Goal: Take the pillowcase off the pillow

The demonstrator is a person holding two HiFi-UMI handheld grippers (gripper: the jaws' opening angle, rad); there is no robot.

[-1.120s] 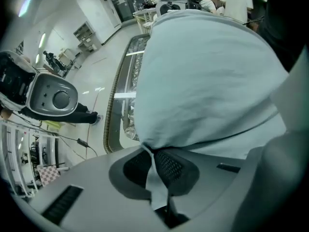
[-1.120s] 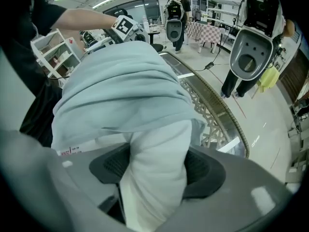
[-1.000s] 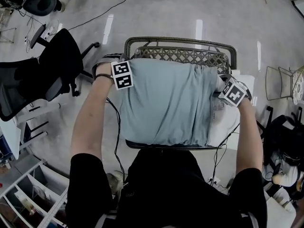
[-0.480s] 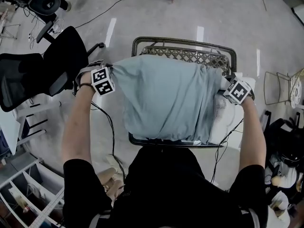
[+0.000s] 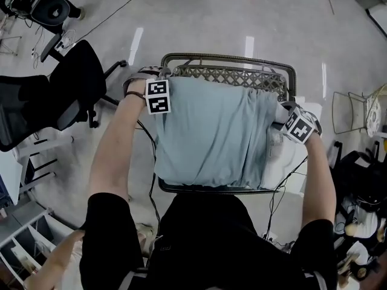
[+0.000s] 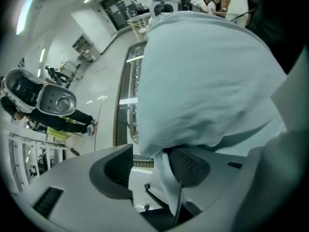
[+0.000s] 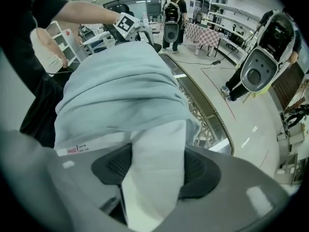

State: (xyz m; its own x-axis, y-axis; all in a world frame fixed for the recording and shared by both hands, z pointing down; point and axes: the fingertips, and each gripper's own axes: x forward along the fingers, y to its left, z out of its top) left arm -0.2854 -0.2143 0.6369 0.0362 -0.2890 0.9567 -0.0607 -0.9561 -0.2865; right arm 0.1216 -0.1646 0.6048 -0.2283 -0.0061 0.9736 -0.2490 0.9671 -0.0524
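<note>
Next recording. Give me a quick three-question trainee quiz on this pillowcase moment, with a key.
1. True or false: the right gripper is shut on the white pillow, not on the pillowcase.
2. The pillow rests on: A a bed; B a woven metal-framed chair; C a table.
3. Which gripper's fingers stand apart?
Key: 1 true. 2 B. 3 The left gripper; its fingers have just been opening, with a fold of pillowcase loose between them.
</note>
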